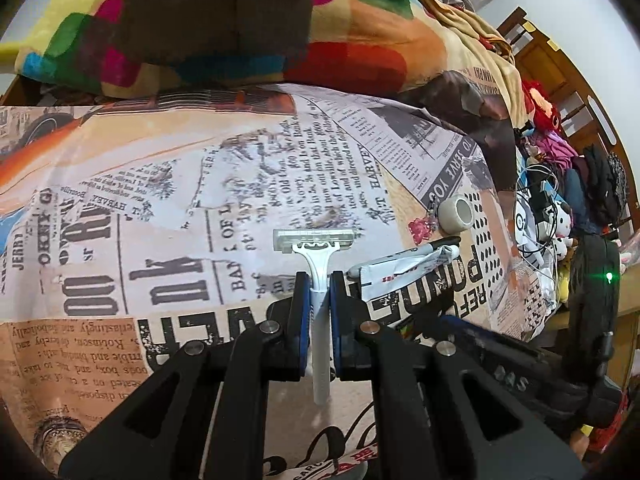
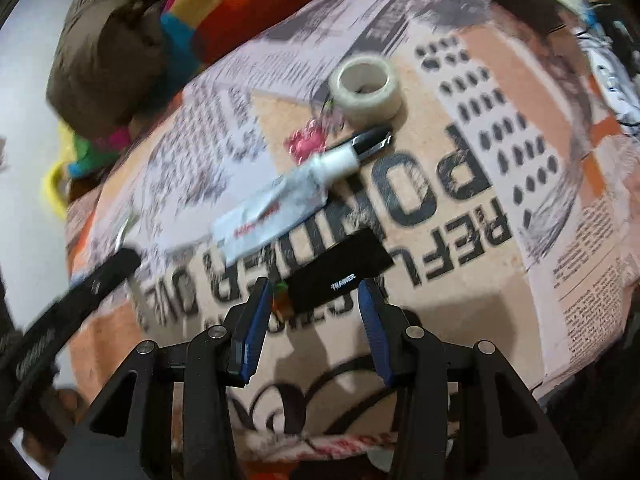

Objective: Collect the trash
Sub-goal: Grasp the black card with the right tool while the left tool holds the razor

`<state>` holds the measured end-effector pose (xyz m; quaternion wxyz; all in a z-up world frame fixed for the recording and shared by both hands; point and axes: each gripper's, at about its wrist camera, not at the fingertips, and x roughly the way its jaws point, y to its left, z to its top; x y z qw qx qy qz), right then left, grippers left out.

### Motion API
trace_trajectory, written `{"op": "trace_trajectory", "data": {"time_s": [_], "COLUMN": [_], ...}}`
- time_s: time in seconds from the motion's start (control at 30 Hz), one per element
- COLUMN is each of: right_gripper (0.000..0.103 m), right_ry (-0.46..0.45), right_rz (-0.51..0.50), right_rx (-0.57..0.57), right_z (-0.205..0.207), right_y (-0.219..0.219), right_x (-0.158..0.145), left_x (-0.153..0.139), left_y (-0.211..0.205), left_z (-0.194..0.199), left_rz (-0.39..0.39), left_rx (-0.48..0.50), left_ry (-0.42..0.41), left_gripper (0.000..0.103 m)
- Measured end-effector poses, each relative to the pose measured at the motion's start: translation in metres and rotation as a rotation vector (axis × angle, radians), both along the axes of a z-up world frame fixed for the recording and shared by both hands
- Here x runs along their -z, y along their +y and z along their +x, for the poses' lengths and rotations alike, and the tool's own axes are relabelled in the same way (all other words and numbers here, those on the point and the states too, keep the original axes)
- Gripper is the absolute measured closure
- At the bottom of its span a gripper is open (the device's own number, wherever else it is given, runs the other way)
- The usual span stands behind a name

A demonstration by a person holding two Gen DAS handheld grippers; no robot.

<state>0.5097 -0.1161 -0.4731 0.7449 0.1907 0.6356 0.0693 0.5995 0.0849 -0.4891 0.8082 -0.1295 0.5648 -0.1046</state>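
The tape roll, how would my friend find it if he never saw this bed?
Look at the newspaper-print bedsheet and find the big black letters. Just beyond them lie a squeezed white tube and a black marker. The tape roll sits past the marker: the only round, pale ring with a hole through it.

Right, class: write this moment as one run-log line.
left gripper: shut on razor | right gripper: open, near black case | squeezed tube, tape roll: on bedsheet
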Motion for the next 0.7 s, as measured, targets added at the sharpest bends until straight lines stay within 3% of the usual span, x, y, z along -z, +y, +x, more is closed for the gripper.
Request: {"op": "trace_trajectory", "data": {"time_s": [0.23,0.37,0.5,0.7], "right_gripper": [0.06,0.065,0.076,0.079], "right_ry": [-0.072,-0.094,-0.112,-0.106], "right_rz": [-0.162,-0.195,-0.237,-0.168], "right_rx": [-0.05,-0.076,-0.115,-0.097], "right_z": [0.012,0.004,-0.001,-0.001], "right_y": [0.041,0.045,0.043,0.027], "right_x": [-0.002,-0.002,-0.001,-0.002], "left_x": [-0.001,0.0,0.0,-0.003], "left_y": [0.011,0.016,0.017,0.012], "left_z": [-0.003,-0.006,-0.009,-0.013], "left_rz": [0.003,-0.005,-0.013,-0.012], "left_rx": [-0.006,-0.009,-0.011,-0.006], "left_ry": [-0.01,-0.007,-0.006,-0.008], "left_gripper": [0.095,0.095,0.095,0.095]}}
